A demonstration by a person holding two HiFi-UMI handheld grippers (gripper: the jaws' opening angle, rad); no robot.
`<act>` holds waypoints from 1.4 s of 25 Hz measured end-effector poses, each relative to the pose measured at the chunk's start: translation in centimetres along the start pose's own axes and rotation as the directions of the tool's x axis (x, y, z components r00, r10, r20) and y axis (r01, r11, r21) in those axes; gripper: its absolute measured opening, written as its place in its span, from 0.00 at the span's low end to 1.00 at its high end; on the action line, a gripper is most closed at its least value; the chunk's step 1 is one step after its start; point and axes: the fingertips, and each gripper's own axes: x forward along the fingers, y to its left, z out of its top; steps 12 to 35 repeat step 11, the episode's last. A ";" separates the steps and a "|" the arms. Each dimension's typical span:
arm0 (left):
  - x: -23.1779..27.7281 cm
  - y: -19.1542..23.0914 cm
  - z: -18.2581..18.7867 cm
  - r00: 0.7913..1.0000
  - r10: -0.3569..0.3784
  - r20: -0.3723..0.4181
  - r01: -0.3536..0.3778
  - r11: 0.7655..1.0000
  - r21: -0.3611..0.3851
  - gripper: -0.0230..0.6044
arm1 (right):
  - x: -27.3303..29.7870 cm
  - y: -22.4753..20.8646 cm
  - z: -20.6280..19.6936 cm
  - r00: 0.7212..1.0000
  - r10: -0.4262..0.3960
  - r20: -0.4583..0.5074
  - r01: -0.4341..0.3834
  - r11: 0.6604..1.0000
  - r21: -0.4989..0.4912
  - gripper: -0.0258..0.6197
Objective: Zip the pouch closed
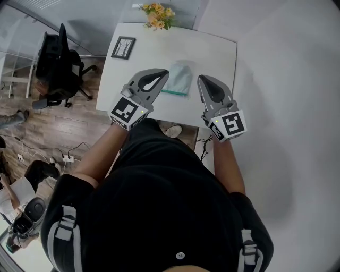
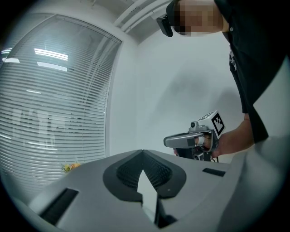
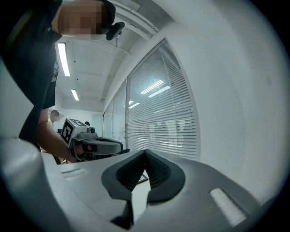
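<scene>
pouch point(image 1: 179, 78): soft matt cloth | tabletop point(image 1: 154, 53): smooth matt white | floor point(image 1: 58, 139): wood-grain planks | left gripper point(image 2: 143, 154): matt grey plastic, ribbed dark fingers point(image 2: 159, 174)

White table point(image 1: 212, 50) with pouch point(image 1: 179, 77), picture frame point(image 1: 123, 47), flowers point(image 1: 158, 15)

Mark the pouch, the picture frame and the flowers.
pouch point(image 1: 179, 77): head view, middle of its pale green fabric.
picture frame point(image 1: 123, 47): head view, centre of the framed picture.
flowers point(image 1: 157, 14): head view, on the yellow and orange blooms.
</scene>
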 end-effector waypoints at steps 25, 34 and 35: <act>-0.1 0.0 -0.3 1.000 0.012 -0.011 -0.012 1.000 0.004 0.05 | -0.1 -0.1 -0.5 1.000 0.008 -0.014 -0.008 1.000 -0.004 0.05; -0.1 0.0 -0.3 1.000 0.012 -0.011 -0.012 1.000 0.004 0.05 | -0.1 -0.1 -0.5 1.000 0.008 -0.014 -0.008 1.000 -0.004 0.05; -0.1 0.0 -0.3 1.000 0.012 -0.011 -0.012 1.000 0.004 0.05 | -0.1 -0.1 -0.5 1.000 0.008 -0.014 -0.008 1.000 -0.004 0.05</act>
